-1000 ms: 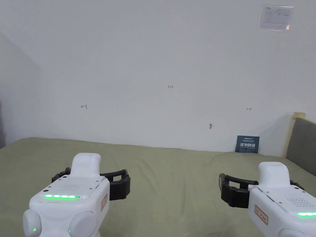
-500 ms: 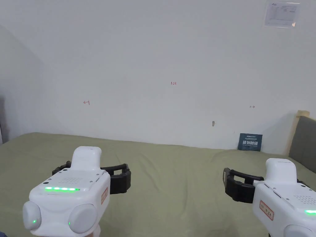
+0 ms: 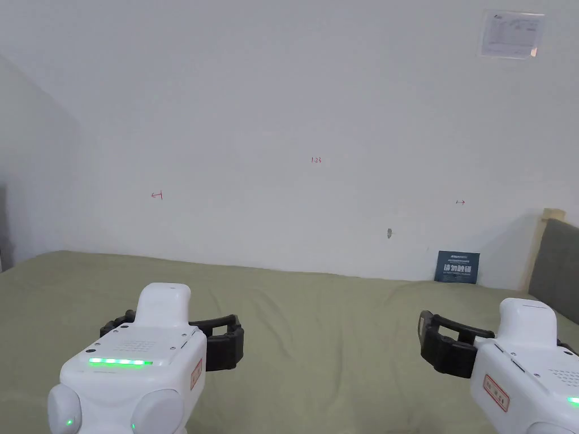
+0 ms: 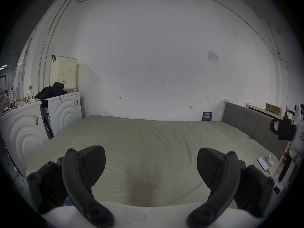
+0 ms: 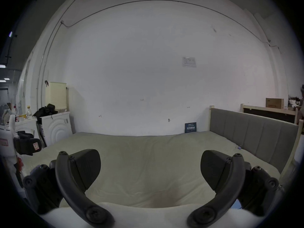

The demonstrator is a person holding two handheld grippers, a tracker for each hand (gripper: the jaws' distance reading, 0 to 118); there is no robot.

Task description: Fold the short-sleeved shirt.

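No shirt lies on the olive-green bed sheet [image 3: 316, 316] in front of me. My left gripper [image 3: 175, 330] hovers low over the near left part of the bed. Its jaws stand wide apart with nothing between them, as the left gripper view [image 4: 150, 160] also shows. My right gripper [image 3: 506, 339] hovers at the near right, open and empty too, its jaws spread in the right gripper view [image 5: 151, 159]. Each gripper appears at the edge of the other's view: the right gripper [image 4: 283, 131] and the left gripper [image 5: 26, 144].
A grey headboard [image 3: 557, 265] bounds the bed on the right, and a dark card [image 3: 457, 267] leans on the white wall. A phone [image 4: 262, 163] and a white controller [image 4: 269, 160] lie near the bed's right edge. Washing machines [image 4: 65, 111], a cream basket [image 4: 63, 72] and a black cloth pile [image 4: 52, 90] stand left.
My right gripper has drifted a little to the right. The left gripper has hardly moved, and both have stayed open.
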